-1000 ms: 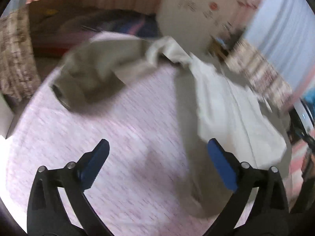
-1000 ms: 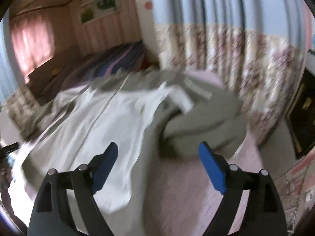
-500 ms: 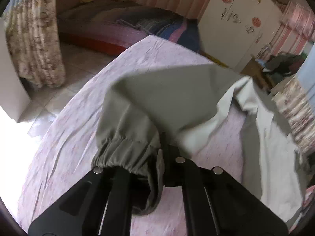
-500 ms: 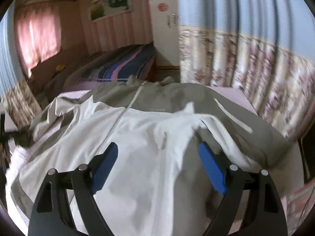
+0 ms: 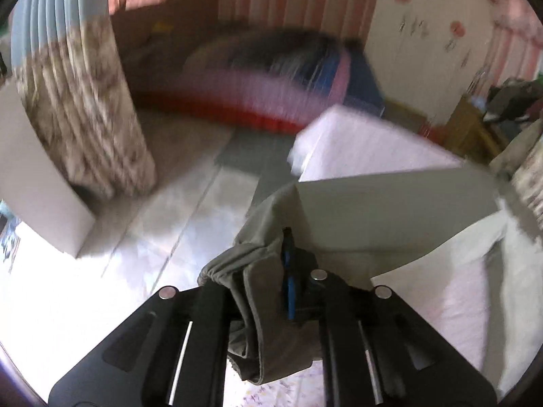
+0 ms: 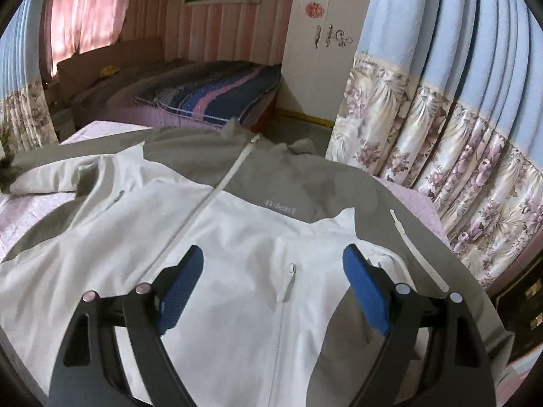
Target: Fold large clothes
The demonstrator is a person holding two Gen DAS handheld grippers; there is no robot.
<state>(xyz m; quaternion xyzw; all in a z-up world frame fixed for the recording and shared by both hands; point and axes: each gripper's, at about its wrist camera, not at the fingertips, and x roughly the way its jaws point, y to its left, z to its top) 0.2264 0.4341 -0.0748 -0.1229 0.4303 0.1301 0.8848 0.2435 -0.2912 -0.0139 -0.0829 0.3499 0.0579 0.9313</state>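
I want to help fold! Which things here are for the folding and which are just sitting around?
For the folding:
- jacket, grey and white, spread on the bed
- its sleeve cuff, pinched in the left gripper
- right gripper, open above the jacket

Just around:
- striped blanket
- flowery curtain
- white wardrobe

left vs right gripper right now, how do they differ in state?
The left gripper is shut on the grey elastic sleeve cuff of the grey-and-white zip jacket, after its jaws had just been closing and easing; the right gripper is open and holds nothing. The left pulls the sleeve out past the bed's edge; the right hangs over the jacket's white front. Both have black frames and blue pads.
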